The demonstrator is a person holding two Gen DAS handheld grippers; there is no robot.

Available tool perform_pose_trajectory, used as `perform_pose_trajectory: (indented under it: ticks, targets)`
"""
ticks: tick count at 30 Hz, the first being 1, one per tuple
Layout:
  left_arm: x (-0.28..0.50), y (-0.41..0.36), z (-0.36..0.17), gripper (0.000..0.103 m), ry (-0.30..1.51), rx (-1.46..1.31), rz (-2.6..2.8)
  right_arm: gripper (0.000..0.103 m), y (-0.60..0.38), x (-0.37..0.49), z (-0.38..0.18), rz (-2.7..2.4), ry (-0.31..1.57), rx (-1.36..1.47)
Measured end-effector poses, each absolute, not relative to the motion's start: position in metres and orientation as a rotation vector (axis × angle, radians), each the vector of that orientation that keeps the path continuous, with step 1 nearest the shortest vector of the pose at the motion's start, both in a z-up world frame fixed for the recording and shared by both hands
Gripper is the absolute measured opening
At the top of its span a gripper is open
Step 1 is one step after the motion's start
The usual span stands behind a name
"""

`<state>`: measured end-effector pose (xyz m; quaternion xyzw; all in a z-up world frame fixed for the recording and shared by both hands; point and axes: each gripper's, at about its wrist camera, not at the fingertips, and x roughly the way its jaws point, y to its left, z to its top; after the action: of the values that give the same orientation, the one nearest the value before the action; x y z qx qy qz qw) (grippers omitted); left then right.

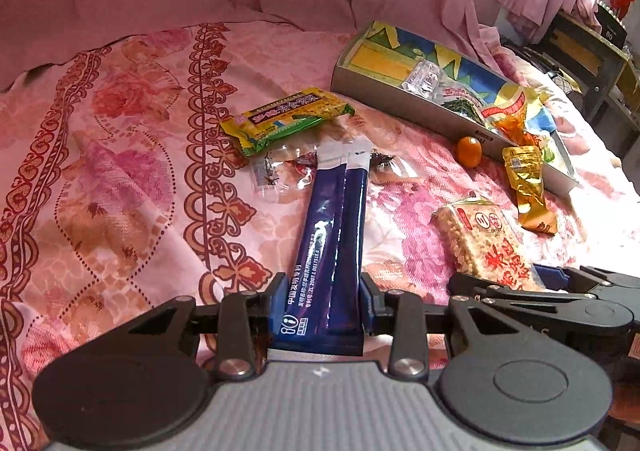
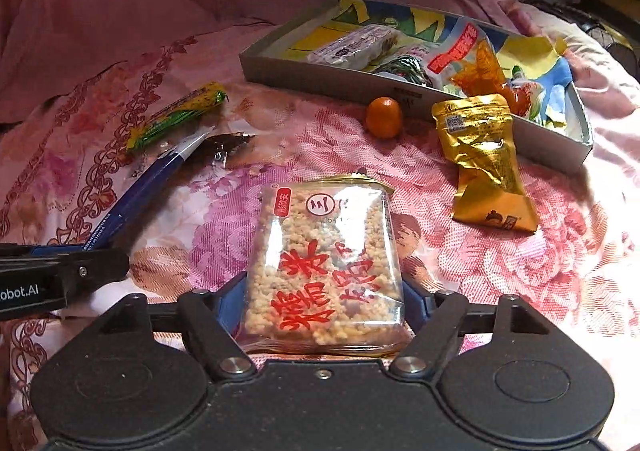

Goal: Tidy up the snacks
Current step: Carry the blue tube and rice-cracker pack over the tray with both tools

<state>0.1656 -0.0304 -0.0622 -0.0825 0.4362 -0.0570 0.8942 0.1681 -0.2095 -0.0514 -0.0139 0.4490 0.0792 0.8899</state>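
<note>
Floral pink bedspread, snacks strewn.

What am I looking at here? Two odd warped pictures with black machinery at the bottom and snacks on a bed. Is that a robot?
No robot arm: a person holds a two-fingered gripper in each hand, and each carries a wide-angle camera looking along its fingers. The black parts at the bottom are the tools themselves.

One picture comes from the left gripper, whose jaws are closed on a pair of dark blue sachets. The other comes from the right gripper, whose jaws grip a clear pack of puffed rice cake.

On the pink flowered bedspread lie a gold pouch, a small orange fruit and a yellow-green bar. The grey box behind already holds several snacks.
</note>
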Motion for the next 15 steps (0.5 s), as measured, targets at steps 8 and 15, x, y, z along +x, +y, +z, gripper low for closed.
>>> perform_pose_trajectory:
  ticks: [8, 15]
  targets:
    - [0.164, -0.028, -0.057, 0.04, 0.91, -0.194, -0.104, 0.075, -0.208, 0.156, -0.046, 0.13, 0.888, -0.09]
    - [0.163, -0.03, -0.045, 0.04, 0.899, -0.219, -0.111, 0.075, -0.21, 0.149, -0.035, 0.103, 0.802, -0.133]
